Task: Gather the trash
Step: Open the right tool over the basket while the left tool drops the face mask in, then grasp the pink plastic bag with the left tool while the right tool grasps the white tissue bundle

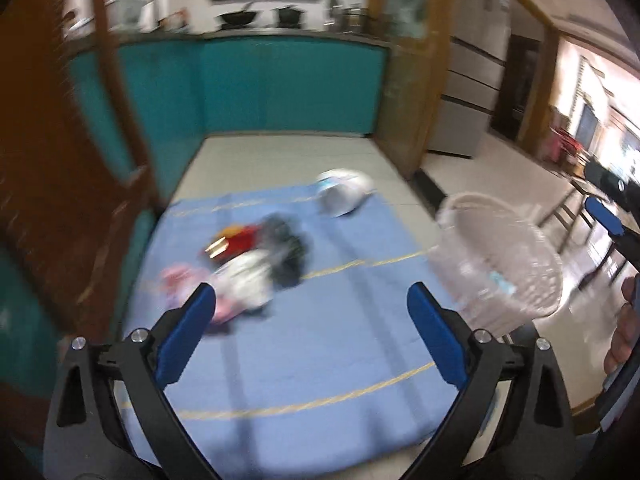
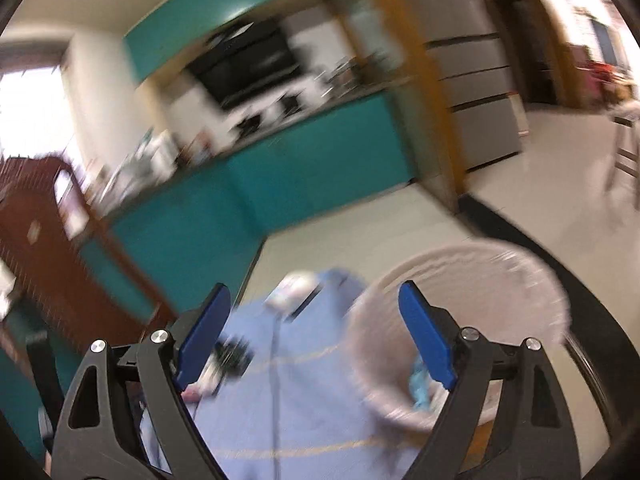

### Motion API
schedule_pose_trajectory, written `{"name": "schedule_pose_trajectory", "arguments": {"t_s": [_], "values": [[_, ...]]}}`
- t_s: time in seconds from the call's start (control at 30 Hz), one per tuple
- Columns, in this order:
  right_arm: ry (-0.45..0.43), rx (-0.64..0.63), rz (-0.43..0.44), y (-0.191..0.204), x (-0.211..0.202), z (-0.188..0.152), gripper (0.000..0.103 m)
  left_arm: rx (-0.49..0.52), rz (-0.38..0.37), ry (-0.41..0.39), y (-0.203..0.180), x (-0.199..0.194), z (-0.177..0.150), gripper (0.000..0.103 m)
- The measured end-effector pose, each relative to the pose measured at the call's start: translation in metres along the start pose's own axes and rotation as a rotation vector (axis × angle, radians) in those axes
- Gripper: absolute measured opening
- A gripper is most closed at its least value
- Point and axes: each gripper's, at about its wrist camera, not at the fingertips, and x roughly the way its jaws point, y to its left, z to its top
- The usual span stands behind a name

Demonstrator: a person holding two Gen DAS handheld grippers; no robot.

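Observation:
A pile of trash lies on a blue cloth [image 1: 320, 344]: a pink wrapper [image 1: 180, 284], a white crumpled piece [image 1: 248, 280], a dark crumpled piece [image 1: 286, 240] and a red packet [image 1: 240, 238]. A white bag-like item [image 1: 344, 192] lies at the cloth's far edge. A clear plastic basket [image 1: 500, 264] stands at the cloth's right edge, with a light blue scrap inside [image 2: 420, 384]. My left gripper [image 1: 312, 320] is open and empty above the cloth, just short of the pile. My right gripper [image 2: 316, 328] is open and empty over the cloth beside the basket [image 2: 460, 280]. Both views are blurred.
Teal kitchen cabinets [image 1: 260, 84] stand behind the cloth. A brown wooden door [image 1: 52, 160] is at the left. A wooden post [image 1: 404, 100] and a grey fridge [image 1: 468, 92] are at the right. Pale floor tiles [image 1: 288, 156] surround the cloth.

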Motion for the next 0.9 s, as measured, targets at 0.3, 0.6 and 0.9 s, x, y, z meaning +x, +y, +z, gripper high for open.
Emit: {"name": "schedule_pose_trajectory", "arguments": {"t_s": [0.3, 0.6, 0.9], "values": [[0.310, -0.312, 0.071, 0.088, 0.044, -0.066, 0.084, -0.040, 0.037, 0.039, 0.047, -0.007, -0.039, 0.097], [0.329, -0.302, 0.075, 0.093, 0.054, -0.070, 0.084, -0.063, 0.021, 0.058, 0.052, 0.003, -0.037, 0.097], [0.329, -0.312, 0.076, 0.091, 0.053, -0.072, 0.084, -0.067, 0.027, 0.065, 0.051, 0.006, -0.037, 0.097]]}}
